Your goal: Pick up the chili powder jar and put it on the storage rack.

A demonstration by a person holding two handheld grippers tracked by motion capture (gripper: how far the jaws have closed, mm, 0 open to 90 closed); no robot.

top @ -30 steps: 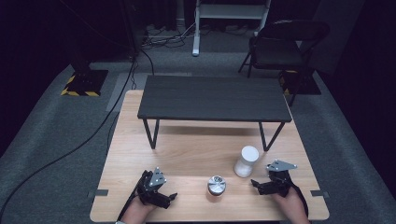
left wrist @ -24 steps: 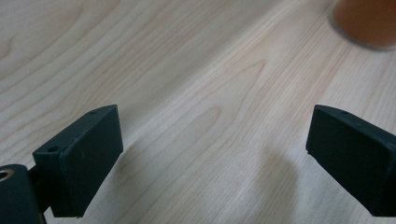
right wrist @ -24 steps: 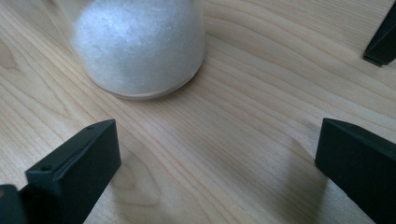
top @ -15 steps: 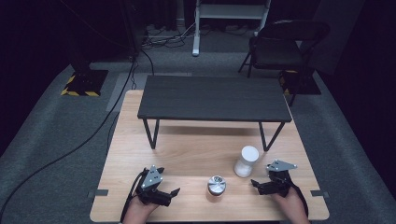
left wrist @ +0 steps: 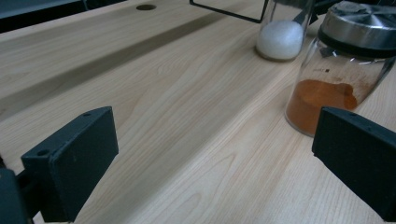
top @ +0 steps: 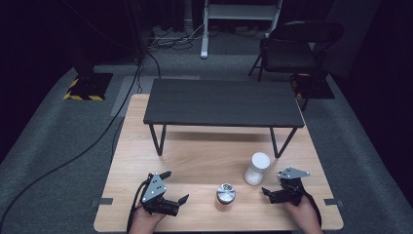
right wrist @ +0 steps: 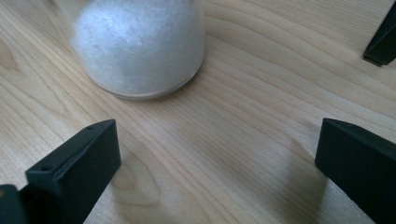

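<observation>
A glass jar with a steel lid (top: pixel 225 193) holds orange powder (left wrist: pixel 322 100) and stands near the wooden table's front edge. A white-lidded jar of white grains (top: pixel 256 168) stands behind it to the right, and its base (right wrist: pixel 140 46) is just ahead of my right gripper. My left gripper (top: pixel 176 186) rests left of the steel-lidded jar, pointing toward it. Its jaws (left wrist: pixel 215 154) have just been opening and stand wide with only bare wood between them. My right gripper (top: pixel 272 185) is open beside the white jar, touching nothing (right wrist: pixel 215 163).
A low black shelf on thin legs (top: pixel 224 102) spans the back half of the wooden table (top: pixel 204 156). One black leg foot (right wrist: pixel 380 42) is near the right gripper. A folding chair (top: pixel 297 48) and floor cables lie beyond the table.
My left gripper has slid a little to the left along the front edge, and its jaws stand slightly wider. The right gripper and both jars have stayed put.
</observation>
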